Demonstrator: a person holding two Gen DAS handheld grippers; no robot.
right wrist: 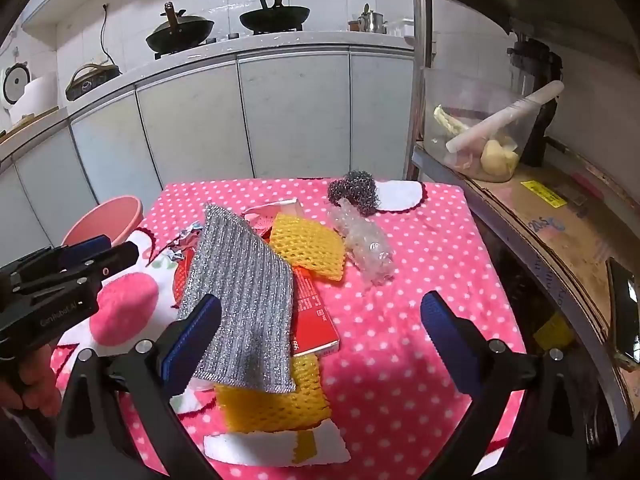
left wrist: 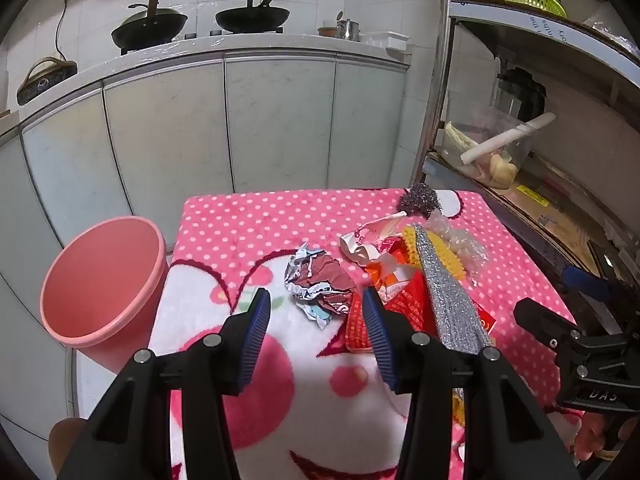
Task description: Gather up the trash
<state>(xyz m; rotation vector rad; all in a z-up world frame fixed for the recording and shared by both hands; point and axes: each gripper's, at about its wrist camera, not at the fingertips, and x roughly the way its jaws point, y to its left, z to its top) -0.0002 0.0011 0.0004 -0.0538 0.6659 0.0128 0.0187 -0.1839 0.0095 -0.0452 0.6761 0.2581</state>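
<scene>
A crumpled foil wrapper [left wrist: 320,276] lies on the pink dotted blanket [left wrist: 260,224], just ahead of and partly between the tips of my left gripper [left wrist: 315,298]. Its blue pads stand apart and do not press on it. To its left, beside the table, stands a pink bin [left wrist: 100,280]. My right gripper [right wrist: 320,302] is wide open above a silver scouring cloth [right wrist: 244,292] and a red packet [right wrist: 316,328], holding nothing. Yellow foam netting [right wrist: 308,244], clear bubble wrap [right wrist: 364,240] and a steel wool ball [right wrist: 354,192] lie further back.
A metal shelf [right wrist: 520,216] runs close along the table's right side, with a clear container [right wrist: 480,136] and a phone [right wrist: 624,312] on it. Grey cabinets [left wrist: 280,120] with woks on the counter stand behind. More yellow netting [right wrist: 272,404] and white paper [right wrist: 276,448] lie near the front edge.
</scene>
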